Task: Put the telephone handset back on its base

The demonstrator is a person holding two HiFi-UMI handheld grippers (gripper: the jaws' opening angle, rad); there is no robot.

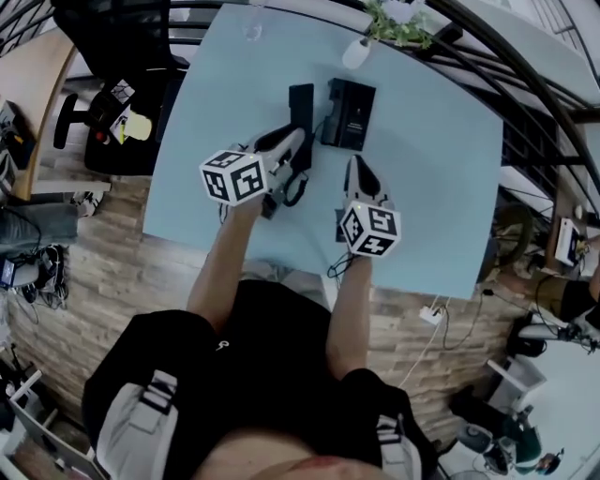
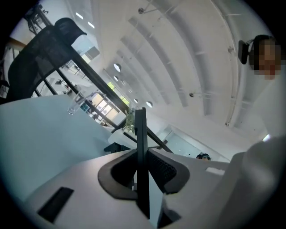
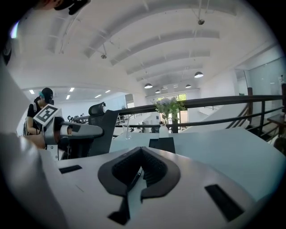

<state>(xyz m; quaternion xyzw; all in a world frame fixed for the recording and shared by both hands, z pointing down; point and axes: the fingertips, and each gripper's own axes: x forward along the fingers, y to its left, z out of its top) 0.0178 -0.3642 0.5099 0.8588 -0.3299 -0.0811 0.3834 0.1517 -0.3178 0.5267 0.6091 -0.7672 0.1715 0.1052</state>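
Observation:
The black telephone base (image 1: pixel 349 112) sits at the middle of the light blue table (image 1: pixel 441 187); the right gripper view shows the base (image 3: pixel 161 144) just ahead of the jaws. My left gripper (image 1: pixel 296 142) is shut on the black handset (image 1: pixel 300 101), which it holds just left of the base, with the cord (image 1: pixel 298 189) hanging below. In the left gripper view the handset (image 2: pixel 140 129) stands edge-on between the pads of the left gripper (image 2: pixel 142 154). My right gripper (image 1: pixel 356 161) rests near the base's front, shut, and holds nothing. The right gripper (image 3: pixel 142 152) shows its jaws together.
A white vase with a plant (image 1: pixel 361 49) and a clear glass (image 1: pixel 251 28) stand at the table's far edge. A black office chair (image 1: pixel 122 56) is at the far left. A railing (image 1: pixel 525 84) runs along the right side.

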